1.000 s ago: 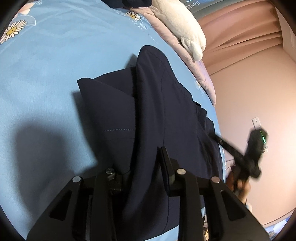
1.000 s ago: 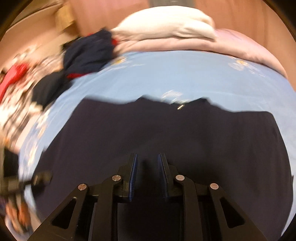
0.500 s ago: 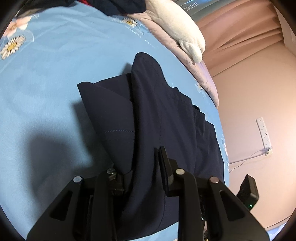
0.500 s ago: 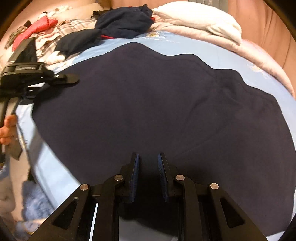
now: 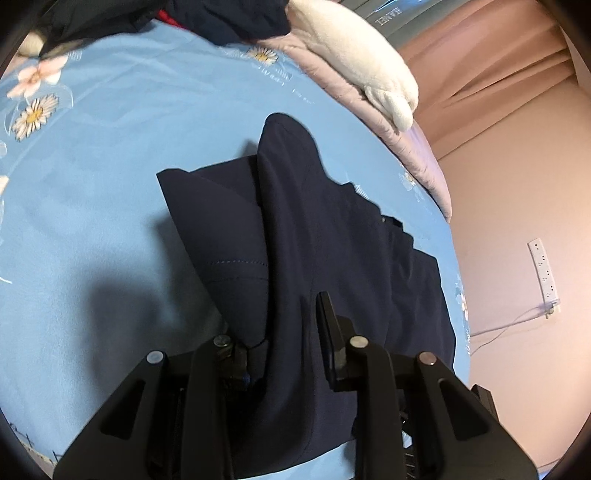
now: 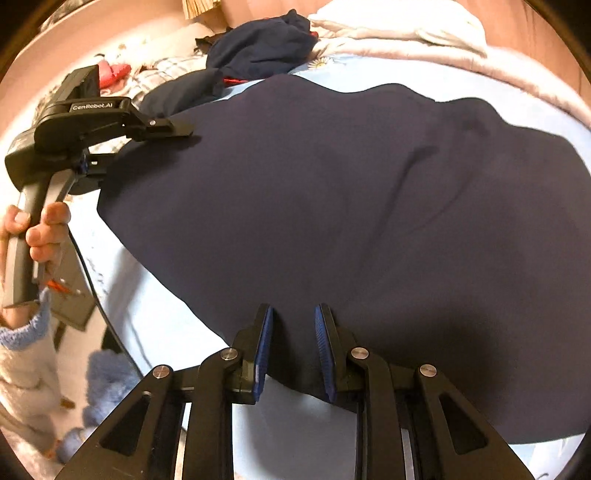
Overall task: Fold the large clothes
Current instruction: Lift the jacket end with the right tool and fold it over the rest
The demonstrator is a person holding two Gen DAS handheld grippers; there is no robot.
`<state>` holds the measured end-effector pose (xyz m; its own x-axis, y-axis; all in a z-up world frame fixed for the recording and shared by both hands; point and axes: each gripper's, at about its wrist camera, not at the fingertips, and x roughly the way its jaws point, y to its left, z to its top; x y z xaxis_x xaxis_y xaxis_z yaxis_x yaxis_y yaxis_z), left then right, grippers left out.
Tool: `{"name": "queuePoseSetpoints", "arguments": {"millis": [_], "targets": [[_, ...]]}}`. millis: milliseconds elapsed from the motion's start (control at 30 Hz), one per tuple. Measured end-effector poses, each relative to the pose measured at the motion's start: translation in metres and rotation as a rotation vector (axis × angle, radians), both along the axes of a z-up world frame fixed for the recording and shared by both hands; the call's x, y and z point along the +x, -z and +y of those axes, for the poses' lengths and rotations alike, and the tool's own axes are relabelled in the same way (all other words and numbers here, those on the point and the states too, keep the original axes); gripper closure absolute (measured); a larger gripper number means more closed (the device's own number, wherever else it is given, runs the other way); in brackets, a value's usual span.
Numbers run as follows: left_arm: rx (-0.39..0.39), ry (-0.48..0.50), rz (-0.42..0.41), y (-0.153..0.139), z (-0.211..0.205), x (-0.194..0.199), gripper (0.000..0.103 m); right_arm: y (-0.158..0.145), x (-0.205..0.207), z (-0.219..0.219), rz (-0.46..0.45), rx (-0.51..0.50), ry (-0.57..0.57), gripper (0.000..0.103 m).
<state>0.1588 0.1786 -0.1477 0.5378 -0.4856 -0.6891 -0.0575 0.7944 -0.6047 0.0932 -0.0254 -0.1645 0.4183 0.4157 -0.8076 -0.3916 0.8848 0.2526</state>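
The navy garment (image 6: 332, 192) lies spread on the blue bed sheet (image 5: 92, 184). The left gripper (image 5: 291, 332) is closing on a raised fold of it. The right gripper (image 6: 293, 339) stands narrow, with the garment's near edge between its pads; I cannot tell if they pinch it.

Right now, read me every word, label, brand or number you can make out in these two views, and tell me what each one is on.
"CenRobot.AI": white lettering on the black body of the left gripper, right wrist view.
"HANEL", upside down and mirrored, possibly cut off: on the grey panel behind the white pillow, left wrist view.
No lettering shows on the navy garment, the blue sheet or the wall sockets.
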Motion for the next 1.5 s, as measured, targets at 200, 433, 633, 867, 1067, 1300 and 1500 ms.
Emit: {"name": "queuePoseSetpoints", "arguments": {"millis": [200, 433, 633, 867, 1067, 1300, 1500], "targets": [[0.107, 0.019, -0.058, -0.041, -0.033, 0.004, 0.093, -0.013, 0.002, -0.030, 0.031, 0.180, 0.069, 0.078], [0.229, 0.114, -0.143, -0.078, -0.102, 0.011, 0.090, -0.016, 0.006, -0.082, 0.024, 0.329, 0.199, 0.077], [0.344, 0.240, -0.166, -0.083, -0.176, 0.014, 0.090, -0.011, 0.004, -0.115, 0.014, 0.458, 0.320, 0.077], [0.398, 0.362, -0.102, -0.049, -0.243, 0.024, 0.074, 0.001, 0.018, -0.151, 0.063, 0.707, 0.430, 0.048], [0.262, 0.509, -0.029, -0.041, -0.271, 0.020, 0.067, 0.018, 0.027, -0.179, 0.122, 1.013, 0.500, 0.038], [0.105, 0.469, -0.183, -0.097, -0.220, -0.005, 0.049, 0.025, 0.030, -0.173, 0.159, 1.083, 0.485, 0.033], [0.262, 0.305, -0.163, -0.076, -0.160, -0.024, 0.040, -0.001, 0.062, -0.163, 0.170, 0.923, 0.425, 0.020]]}}
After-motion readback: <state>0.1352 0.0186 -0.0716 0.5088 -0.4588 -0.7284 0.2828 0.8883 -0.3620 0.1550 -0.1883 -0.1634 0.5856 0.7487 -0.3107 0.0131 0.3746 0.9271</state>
